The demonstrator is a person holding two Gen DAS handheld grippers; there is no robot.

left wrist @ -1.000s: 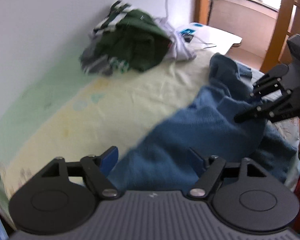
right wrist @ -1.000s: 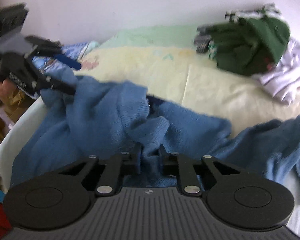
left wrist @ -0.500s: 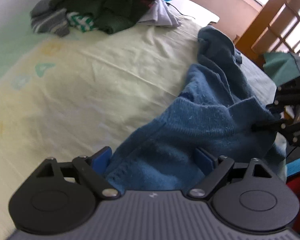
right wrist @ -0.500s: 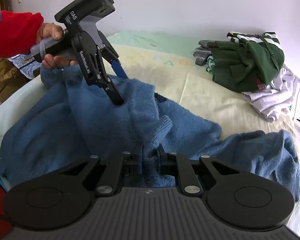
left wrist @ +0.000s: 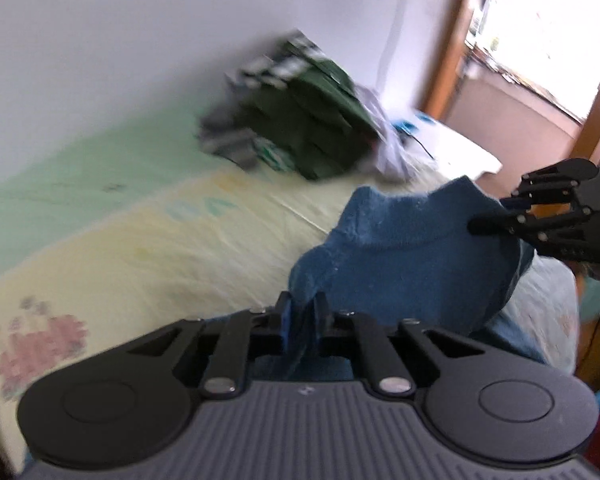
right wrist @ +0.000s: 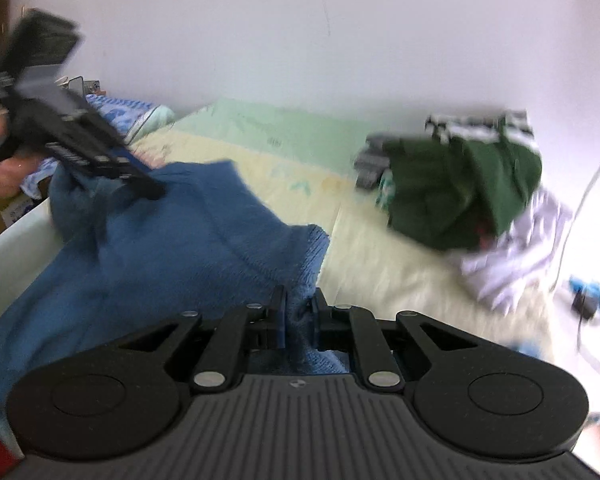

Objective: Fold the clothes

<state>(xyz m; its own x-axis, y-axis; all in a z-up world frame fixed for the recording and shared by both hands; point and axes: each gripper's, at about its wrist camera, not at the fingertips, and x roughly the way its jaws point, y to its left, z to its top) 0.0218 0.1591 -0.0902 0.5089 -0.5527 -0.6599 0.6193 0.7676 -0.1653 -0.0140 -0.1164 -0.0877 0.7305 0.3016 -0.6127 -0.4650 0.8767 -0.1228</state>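
Gripping the blue sweater (left wrist: 412, 264) at two edges, the left tongs (left wrist: 303, 314) and right tongs (right wrist: 299, 316) are both clenched on knit fabric. Sweater is held raised above the bed (left wrist: 204, 248), near its front edge; green clothes pile (right wrist: 456, 188) lies well beyond it by the wall.

blue knit sweater (left wrist: 412, 264) | bunched, lifted off bed | pinched at two edges
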